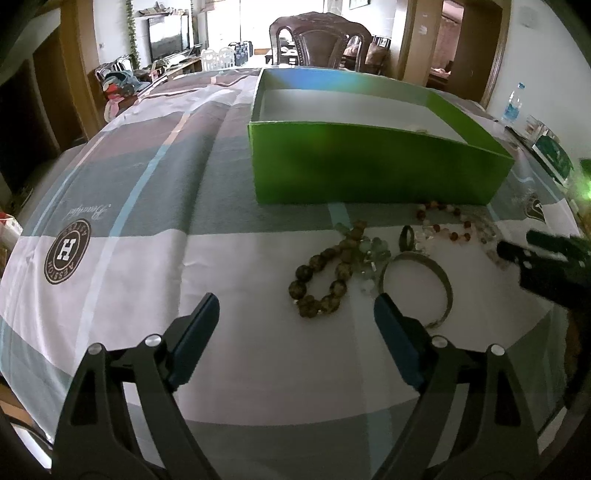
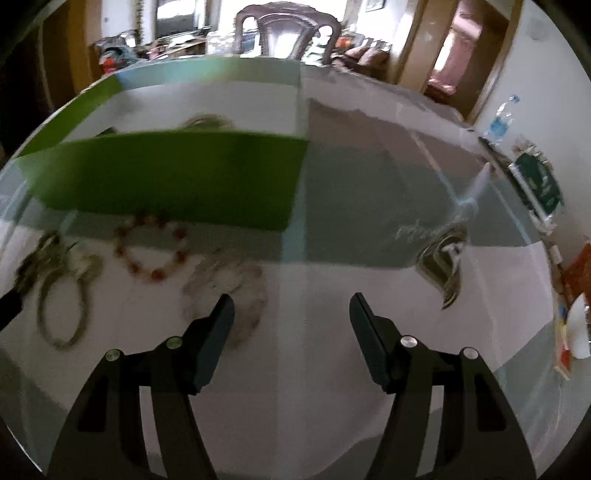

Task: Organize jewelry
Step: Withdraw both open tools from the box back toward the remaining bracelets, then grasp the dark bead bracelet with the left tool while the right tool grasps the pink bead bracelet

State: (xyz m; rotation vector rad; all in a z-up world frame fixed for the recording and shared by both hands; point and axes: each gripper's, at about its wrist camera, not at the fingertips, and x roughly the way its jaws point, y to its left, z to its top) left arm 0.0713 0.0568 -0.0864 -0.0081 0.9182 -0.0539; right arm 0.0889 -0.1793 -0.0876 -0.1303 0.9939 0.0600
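Tilting down over the tablecloth (image 1: 147,302), left gripper (image 1: 295,314) and right gripper (image 2: 291,314) gape empty.

A checked tablecloth (image 1: 147,206) in grey, white and pale blue is covering the table, its round brown logo (image 1: 67,251) lying at nine o'clock. A dark carved chair (image 1: 320,40) is standing at twelve o'clock behind the table. A television (image 1: 165,35) is sitting at eleven. A water bottle (image 1: 514,103) is standing upright at two o'clock.
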